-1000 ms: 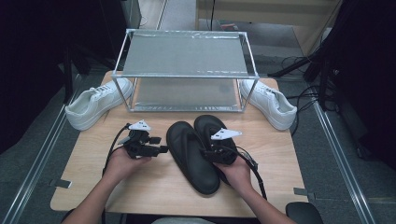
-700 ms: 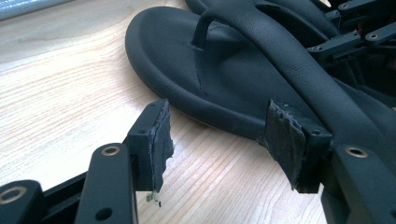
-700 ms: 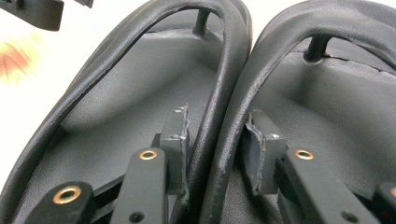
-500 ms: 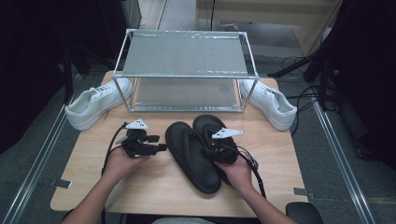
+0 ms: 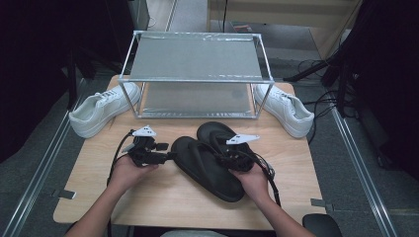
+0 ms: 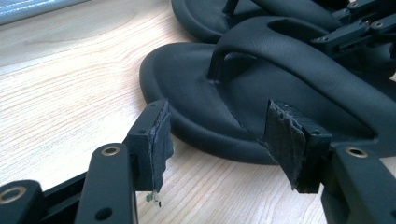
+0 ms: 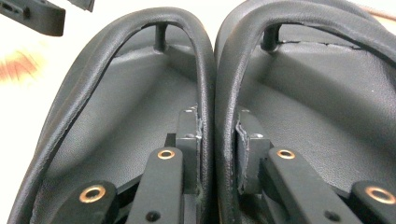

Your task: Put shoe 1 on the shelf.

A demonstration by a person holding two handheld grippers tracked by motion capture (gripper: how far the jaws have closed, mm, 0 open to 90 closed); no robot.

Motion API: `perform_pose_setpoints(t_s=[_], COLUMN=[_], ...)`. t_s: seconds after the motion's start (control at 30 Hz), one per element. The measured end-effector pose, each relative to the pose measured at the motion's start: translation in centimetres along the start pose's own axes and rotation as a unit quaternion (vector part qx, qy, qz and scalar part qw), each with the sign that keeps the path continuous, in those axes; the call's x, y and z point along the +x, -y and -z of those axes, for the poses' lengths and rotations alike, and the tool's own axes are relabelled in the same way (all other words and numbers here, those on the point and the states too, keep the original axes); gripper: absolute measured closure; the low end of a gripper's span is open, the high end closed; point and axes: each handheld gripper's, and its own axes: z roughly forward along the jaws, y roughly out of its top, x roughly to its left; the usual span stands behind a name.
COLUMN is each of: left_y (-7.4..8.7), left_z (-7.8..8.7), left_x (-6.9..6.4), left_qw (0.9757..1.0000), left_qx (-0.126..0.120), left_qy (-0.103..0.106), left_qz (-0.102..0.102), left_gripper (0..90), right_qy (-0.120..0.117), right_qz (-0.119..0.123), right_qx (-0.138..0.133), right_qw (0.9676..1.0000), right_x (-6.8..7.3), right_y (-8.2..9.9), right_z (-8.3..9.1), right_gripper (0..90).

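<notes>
Two black flip-flops lie side by side on the wooden table, one nearer me (image 5: 205, 168) and one behind it (image 5: 215, 132). My right gripper (image 5: 230, 157) reaches in from their heel ends. Its jaws have just been closing, and in the right gripper view its pads (image 7: 196, 135) press the two inner straps (image 7: 208, 70) together between them (image 7: 217, 126). My left gripper (image 5: 168, 157) rests on the table at the toe of the nearer flip-flop (image 6: 201, 88). It stands open (image 6: 219, 116), its pads just short of the sole's rim and holding nothing.
A metal-framed rack (image 5: 197, 74) with two shelves stands at the back of the table (image 5: 148, 197). A white sneaker lies on each side of it, one left (image 5: 101, 108) and one right (image 5: 286, 111). Cables trail from both grippers.
</notes>
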Motion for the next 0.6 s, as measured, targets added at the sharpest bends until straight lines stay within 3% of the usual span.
perform_pose_setpoints(t_s=[0.6], left_y=[0.1], left_z=[0.0], left_x=[0.1], left_qw=[1.0], left_qx=[0.009], left_qy=[-0.003], left_qz=[0.002], left_gripper=[40.9], right_qy=[0.004], right_qz=[-0.018], right_qx=[-0.017], right_qw=[0.9997], right_x=[-1.4], right_y=[-1.0], right_z=[1.2], right_gripper=[75.3])
